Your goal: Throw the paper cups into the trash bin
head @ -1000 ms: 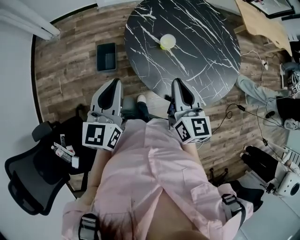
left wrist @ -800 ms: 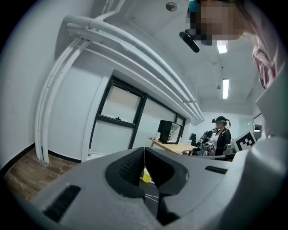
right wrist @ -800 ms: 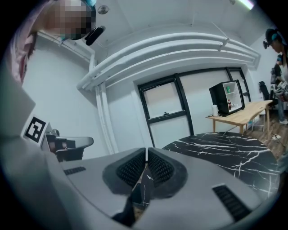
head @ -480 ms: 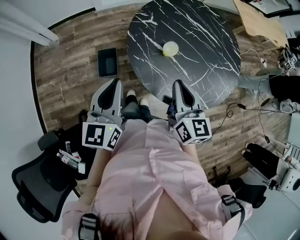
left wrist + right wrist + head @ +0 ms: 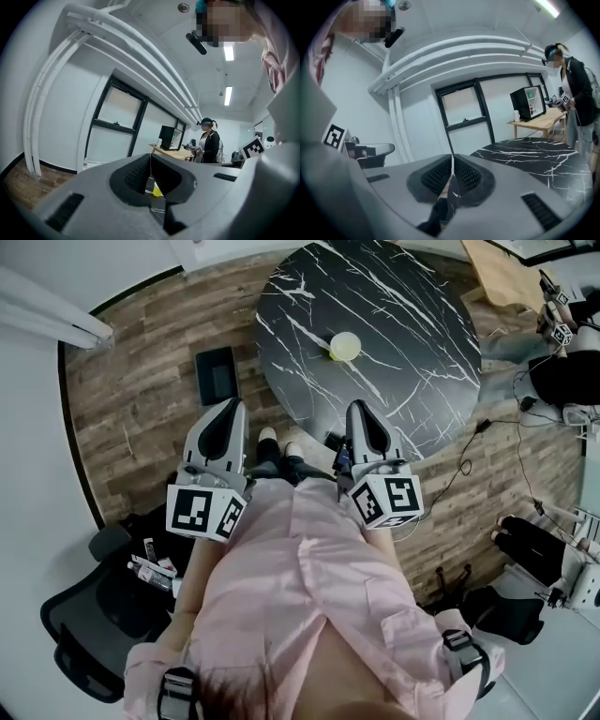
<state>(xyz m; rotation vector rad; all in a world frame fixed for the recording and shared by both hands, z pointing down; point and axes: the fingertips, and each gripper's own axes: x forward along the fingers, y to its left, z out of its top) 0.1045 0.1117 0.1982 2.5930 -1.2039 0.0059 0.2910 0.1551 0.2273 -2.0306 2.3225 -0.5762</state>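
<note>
A yellow-white paper cup (image 5: 343, 346) stands alone on the round black marble table (image 5: 412, 343). Through the gap under the left jaws it shows as a yellow patch (image 5: 156, 190). A small dark trash bin (image 5: 217, 376) sits on the wood floor left of the table. My left gripper (image 5: 231, 410) hangs over the floor between the bin and the table, shut and holding nothing. My right gripper (image 5: 357, 411) is at the table's near edge, short of the cup. It is also shut, its pads meeting at a thin line (image 5: 452, 159) with nothing between them.
A black office chair (image 5: 89, 638) with small items on it stands at the lower left. Cables (image 5: 487, 442) trail over the floor right of the table. Another person (image 5: 576, 93) stands beyond the table near a wooden desk (image 5: 536, 123).
The whole view has shifted toward the table: cup, table and bin sit lower in the picture and the chair has slid toward the bottom left. Both grippers stay shut.
</note>
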